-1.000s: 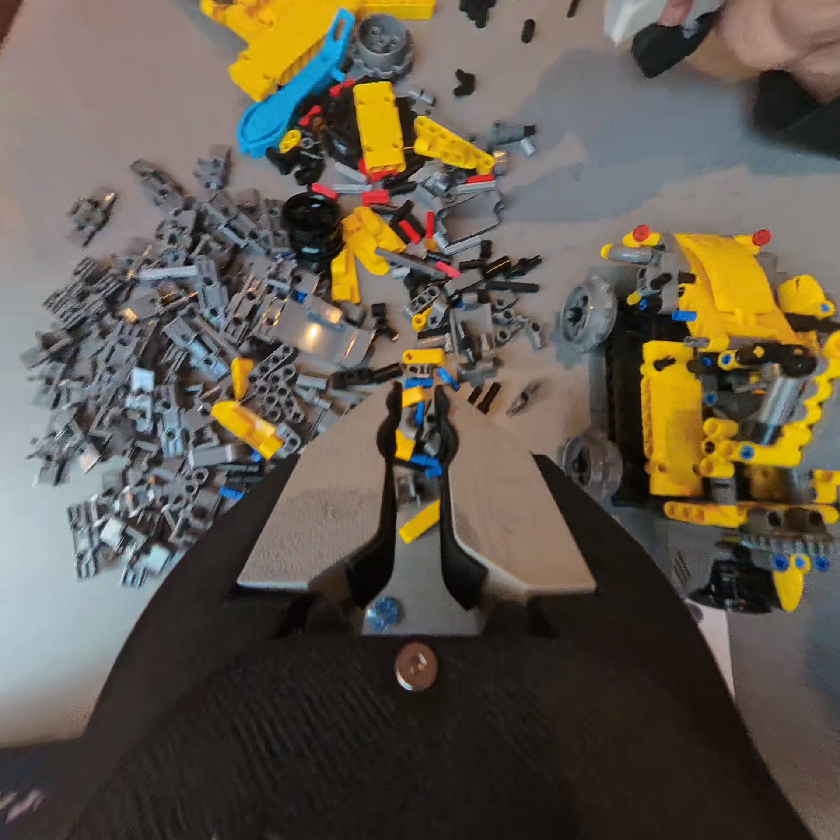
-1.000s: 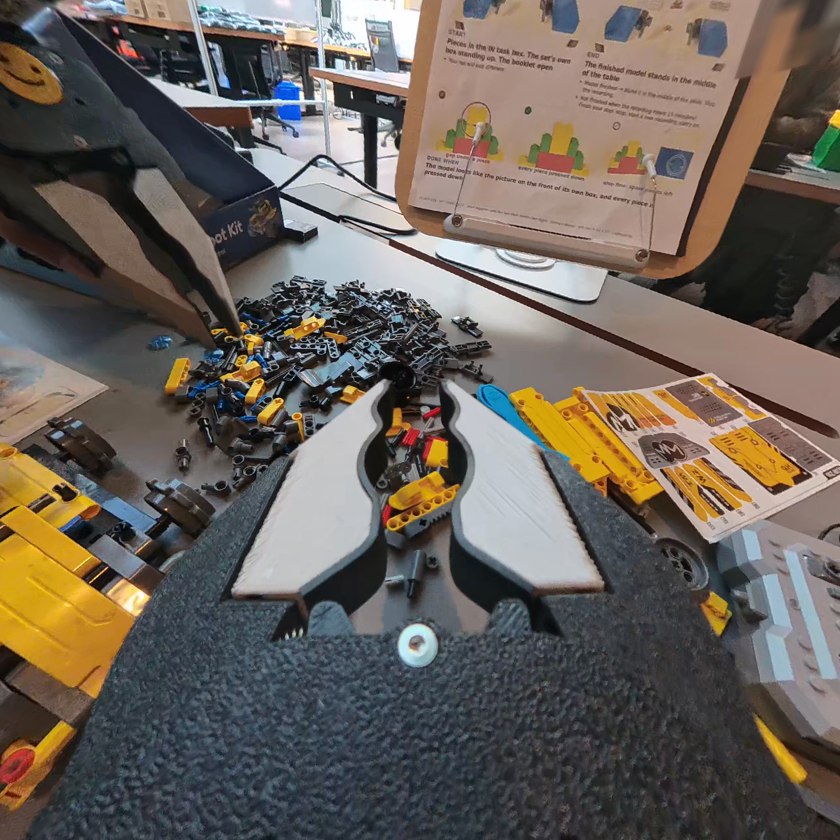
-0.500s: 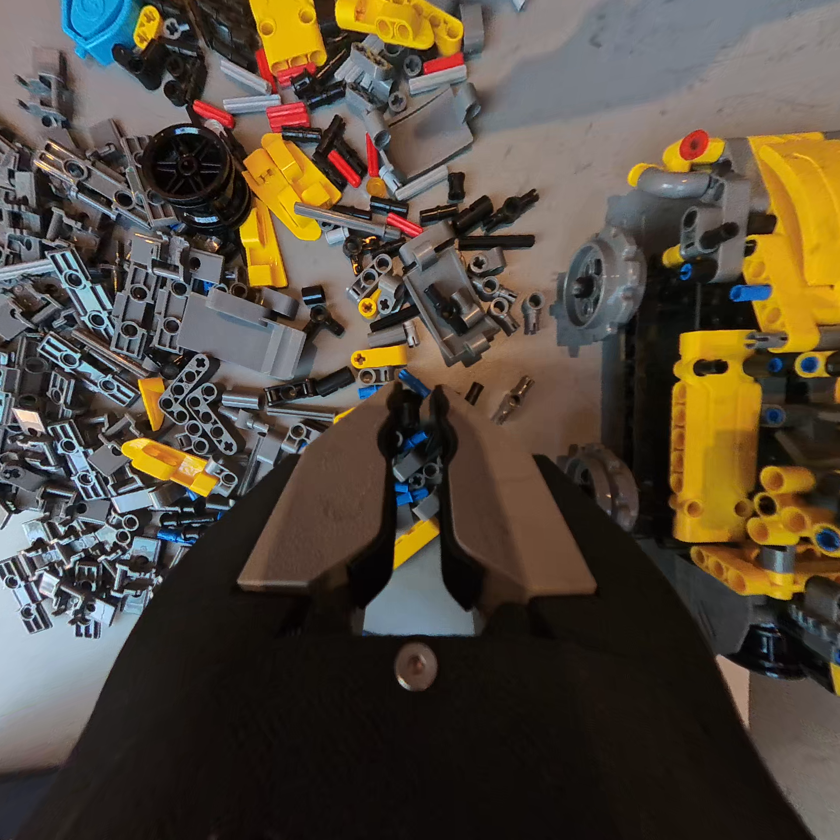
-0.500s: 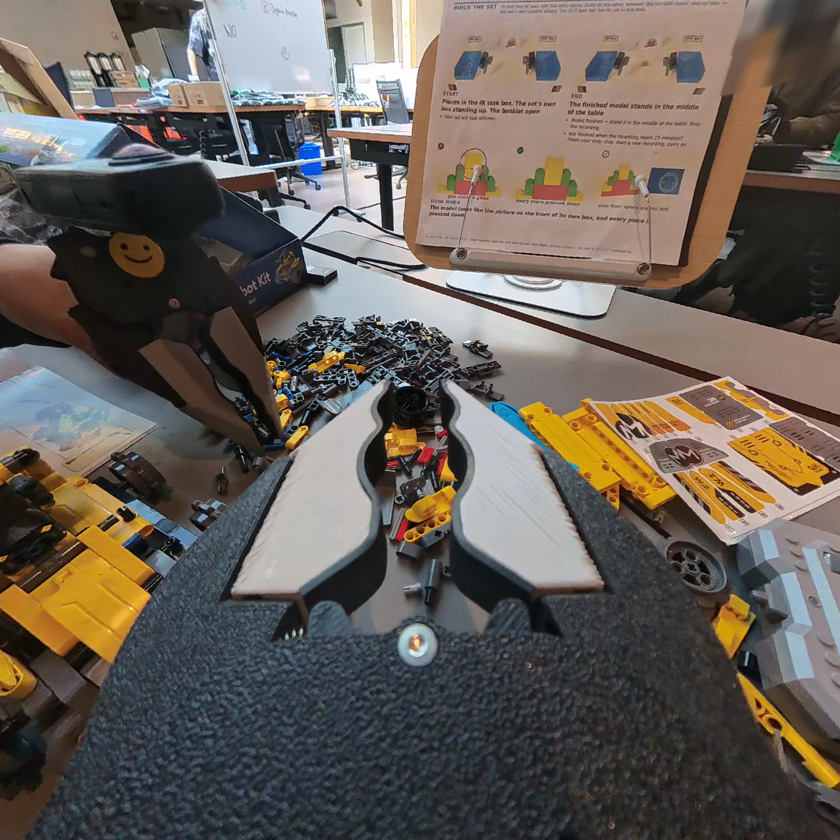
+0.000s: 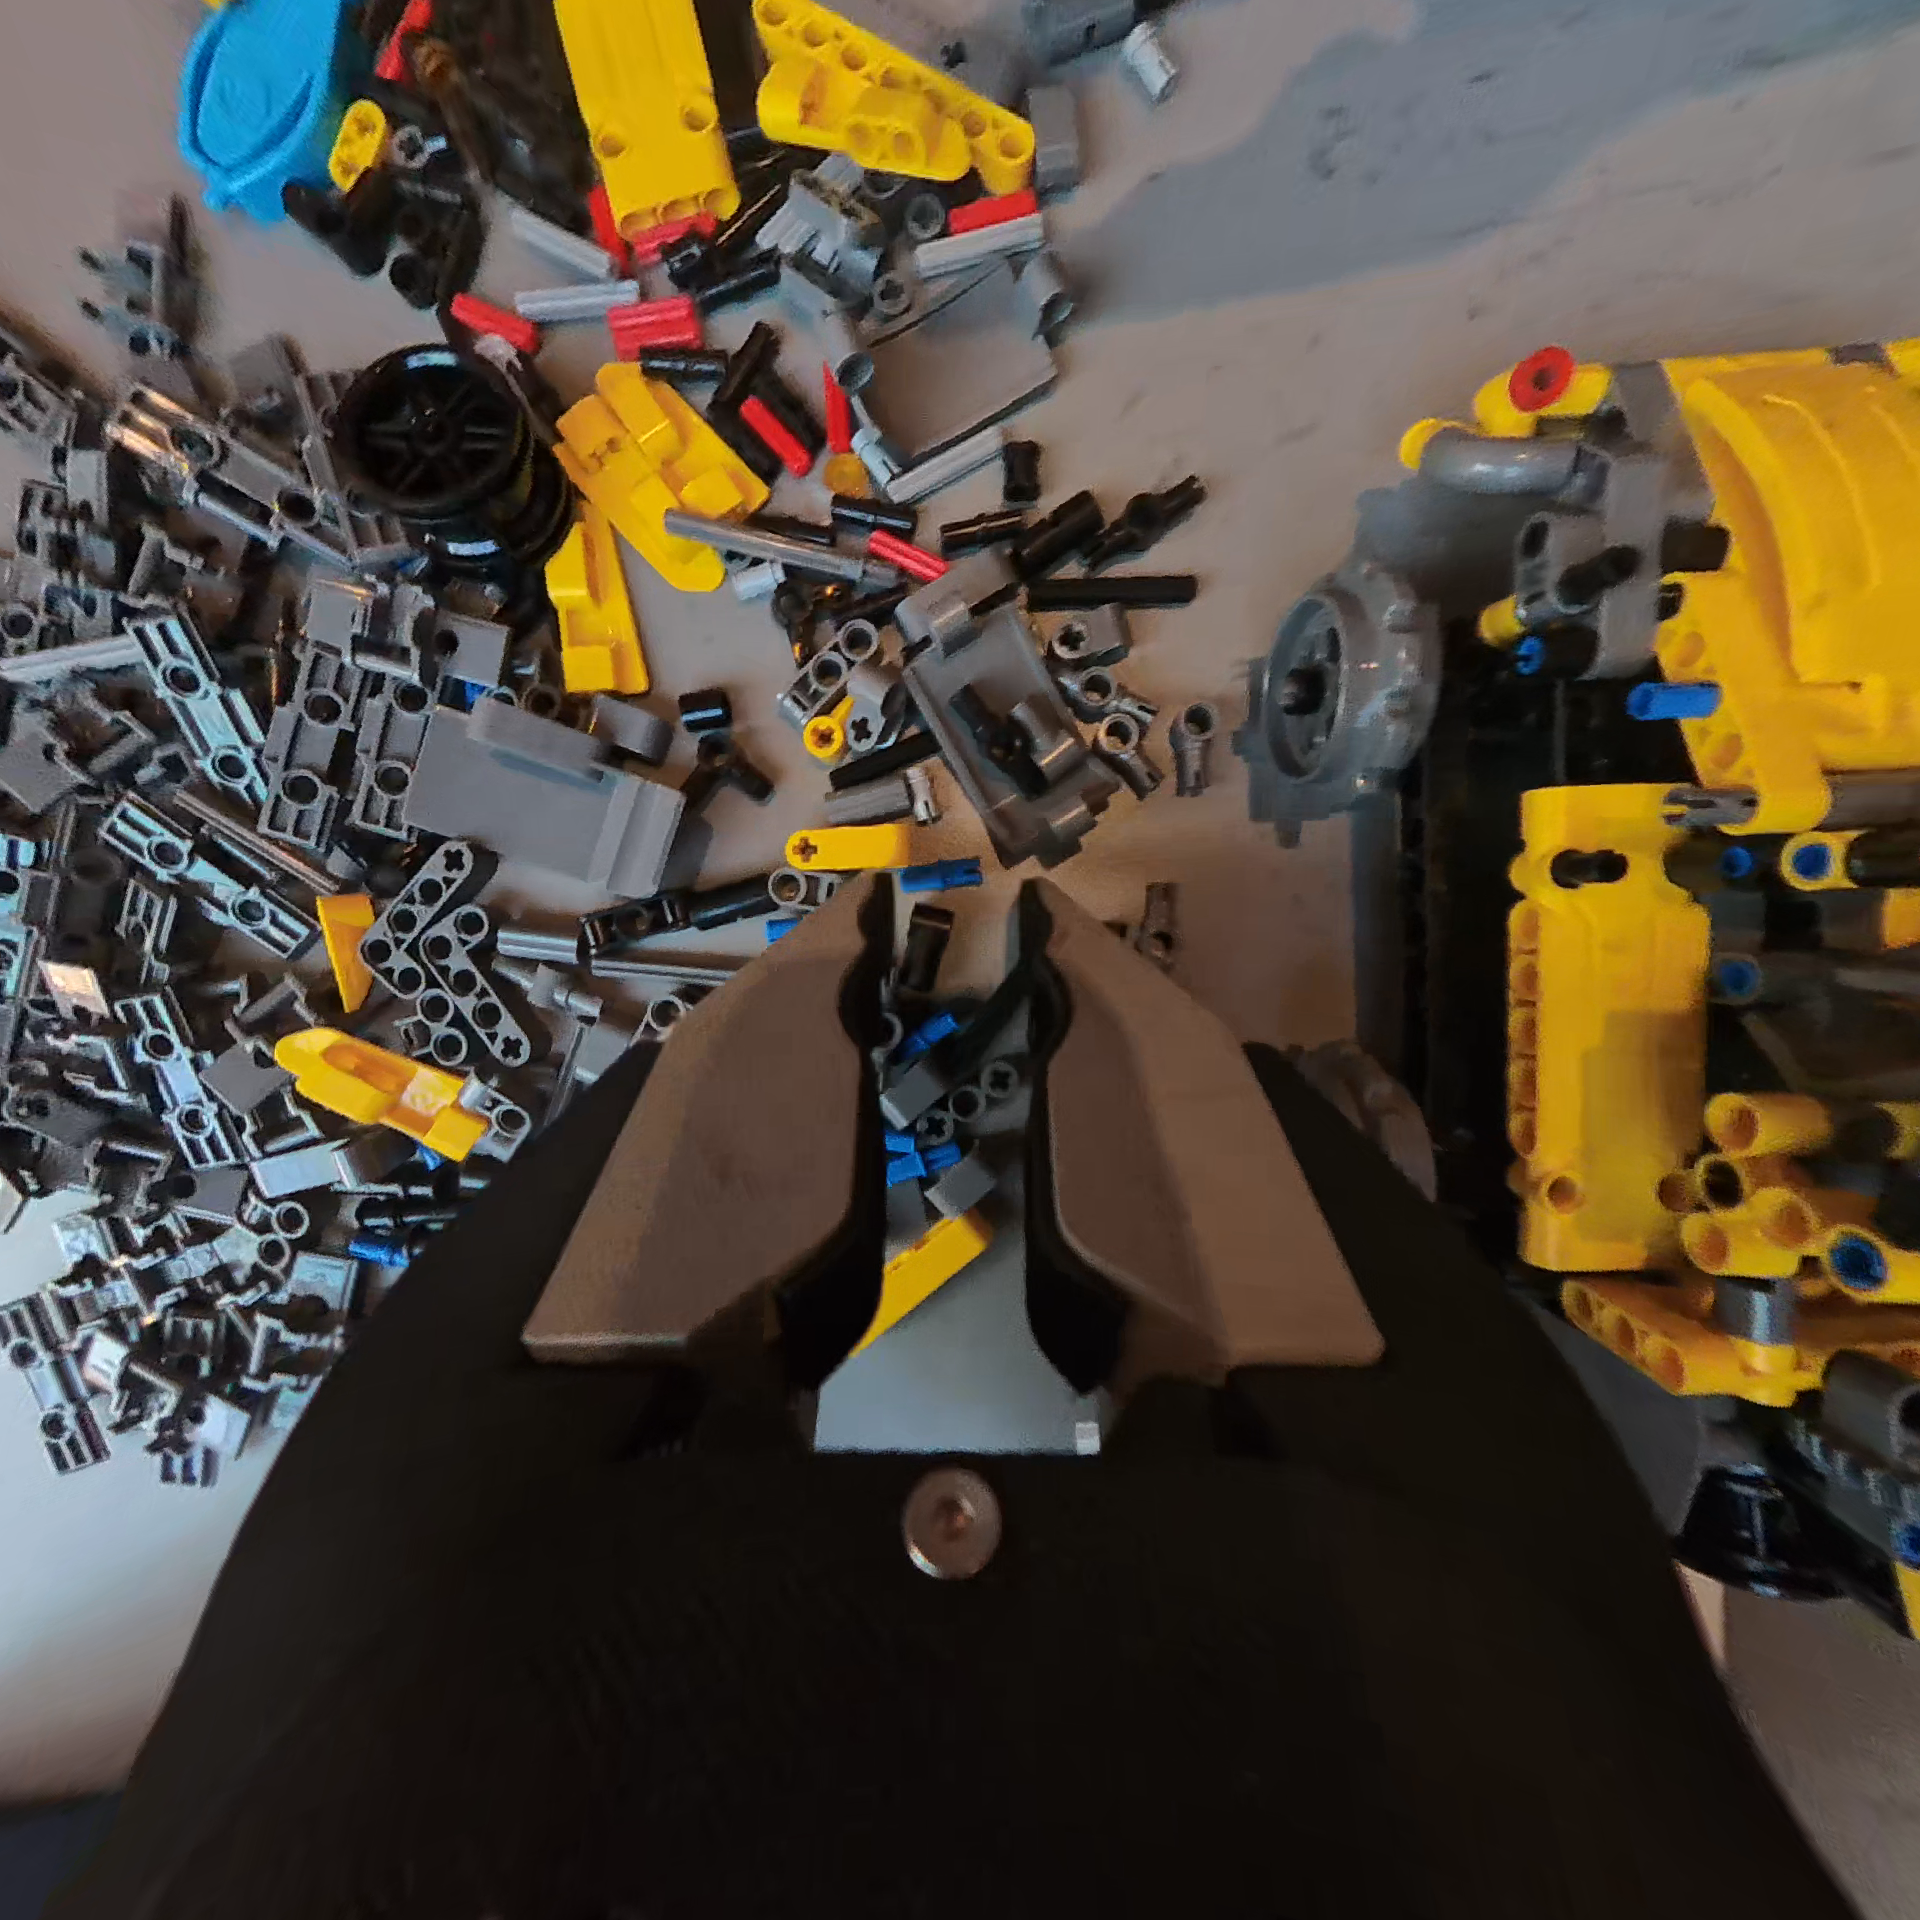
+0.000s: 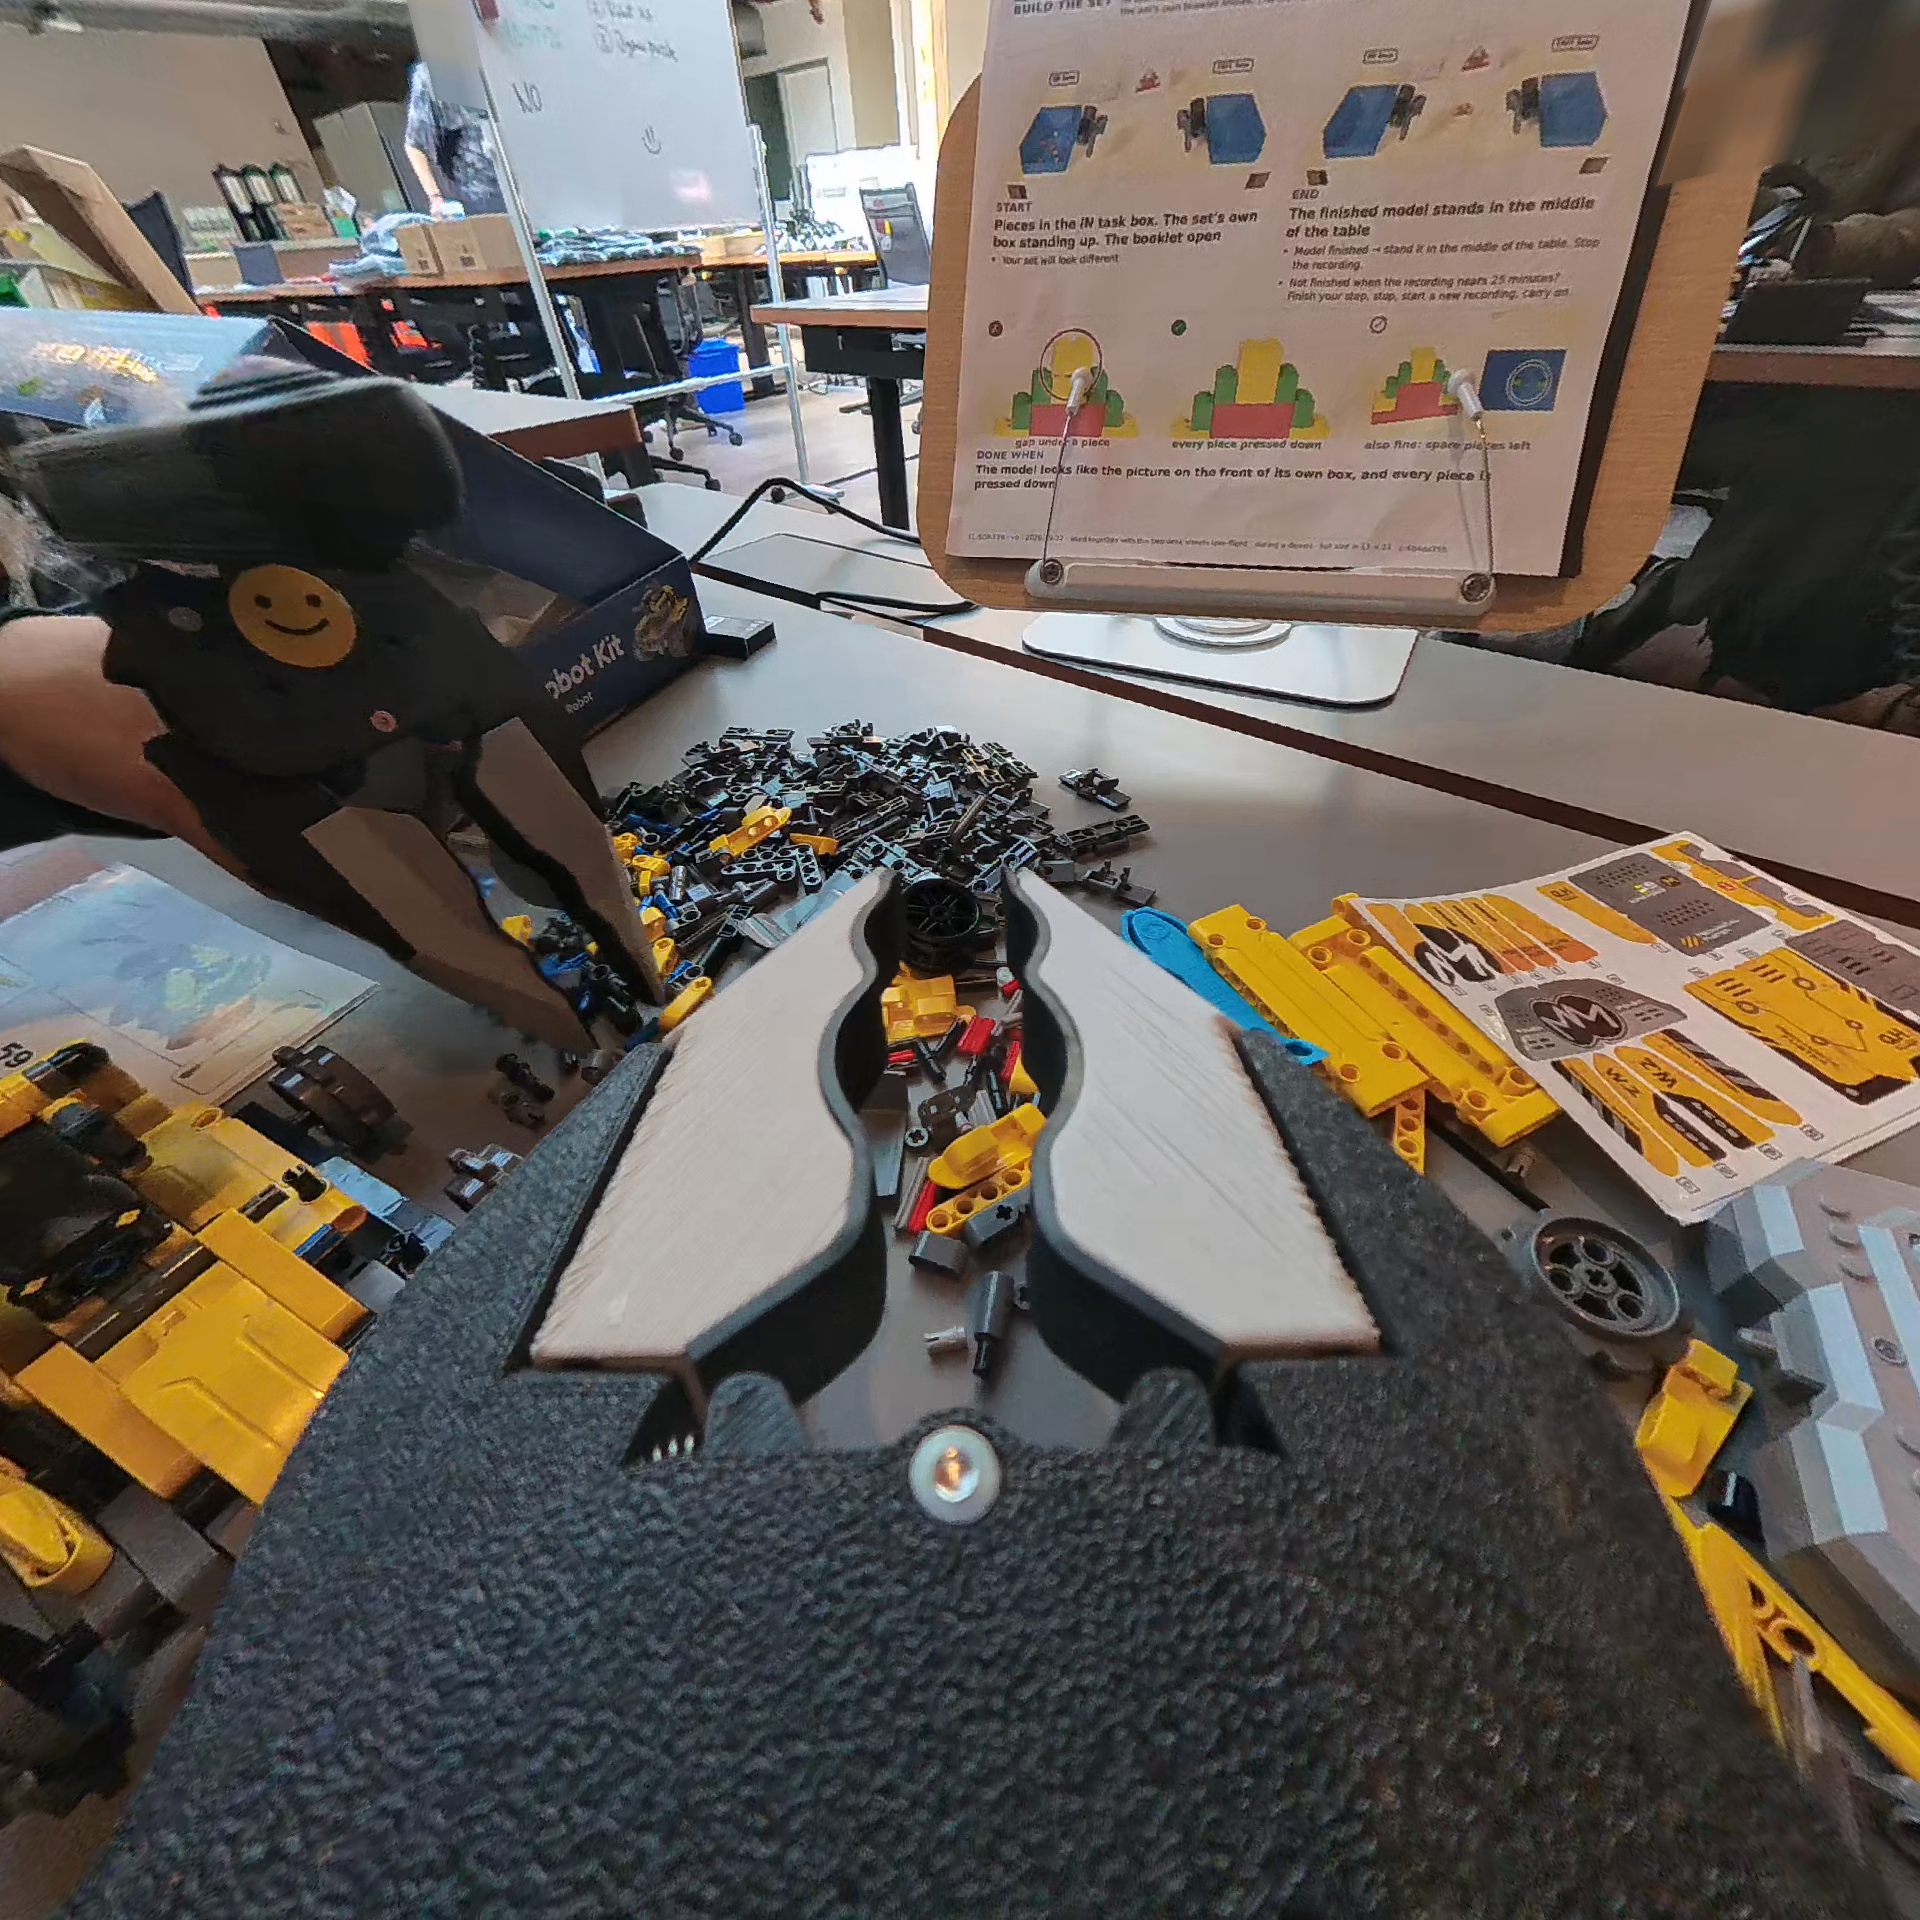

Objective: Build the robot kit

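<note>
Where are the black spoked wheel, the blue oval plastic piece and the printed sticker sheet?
black spoked wheel (image 5: 431, 447), left wrist view, hub.
blue oval plastic piece (image 5: 255, 99), left wrist view, flat face.
printed sticker sheet (image 6: 1662, 987), right wrist view, middle.

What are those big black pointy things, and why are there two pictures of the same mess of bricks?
Those are grabbers, like giant tweezers. A person holds one in each hand, and each carries its own camera looking along its two fingers. So one picture looks down from the left gripper, and the other looks ahead from the right gripper.

In the right one's picture you also see the left gripper from outside, with a yellow smiley sticker.

On the grey table lie many loose building pieces: a grey pile, yellow beams, a black wheel and a blue tool. A half-built yellow vehicle stands beside them, and a sticker sheet too.

Both grabbers are open and hold nothing. The left one's tips are down among small blue and black pins.
</note>
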`<control>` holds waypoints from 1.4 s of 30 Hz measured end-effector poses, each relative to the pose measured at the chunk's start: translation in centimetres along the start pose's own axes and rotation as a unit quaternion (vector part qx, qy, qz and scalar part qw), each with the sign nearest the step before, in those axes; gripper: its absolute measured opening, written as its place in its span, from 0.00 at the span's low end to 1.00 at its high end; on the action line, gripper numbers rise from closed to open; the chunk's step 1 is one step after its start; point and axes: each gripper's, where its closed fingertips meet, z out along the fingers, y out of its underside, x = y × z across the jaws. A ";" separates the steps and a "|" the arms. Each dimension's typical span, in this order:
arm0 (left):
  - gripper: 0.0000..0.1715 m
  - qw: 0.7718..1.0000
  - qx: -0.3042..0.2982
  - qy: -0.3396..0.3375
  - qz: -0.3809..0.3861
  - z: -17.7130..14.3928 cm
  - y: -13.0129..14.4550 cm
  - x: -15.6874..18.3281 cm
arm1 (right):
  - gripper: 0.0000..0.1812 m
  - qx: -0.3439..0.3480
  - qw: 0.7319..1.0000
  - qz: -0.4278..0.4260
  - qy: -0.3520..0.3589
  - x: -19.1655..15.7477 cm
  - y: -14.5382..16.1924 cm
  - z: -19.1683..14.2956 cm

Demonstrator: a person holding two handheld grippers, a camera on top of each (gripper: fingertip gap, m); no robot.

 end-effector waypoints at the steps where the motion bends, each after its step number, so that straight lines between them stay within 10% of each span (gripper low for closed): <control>1: 0.15 1.000 -0.006 -0.003 0.007 0.1 0.0 0.0 | 0.10 0.001 1.000 0.000 -0.001 0.0 0.0 0.0; 17: 0.08 0.998 0.039 -0.028 0.041 -0.8 -1.3 0.0 | 0.10 -0.005 1.000 0.014 -0.026 -0.6 0.1 0.0; 27: 0.07 0.904 0.170 -0.236 0.314 -7.4 -6.9 3.5 | 0.10 -0.073 0.948 0.147 -0.273 -9.0 2.4 1.0; 42: 0.07 0.875 0.195 -0.257 0.362 -7.8 -9.9 6.1 | 0.09 -0.047 0.883 0.232 -0.406 -12.1 0.3 -1.1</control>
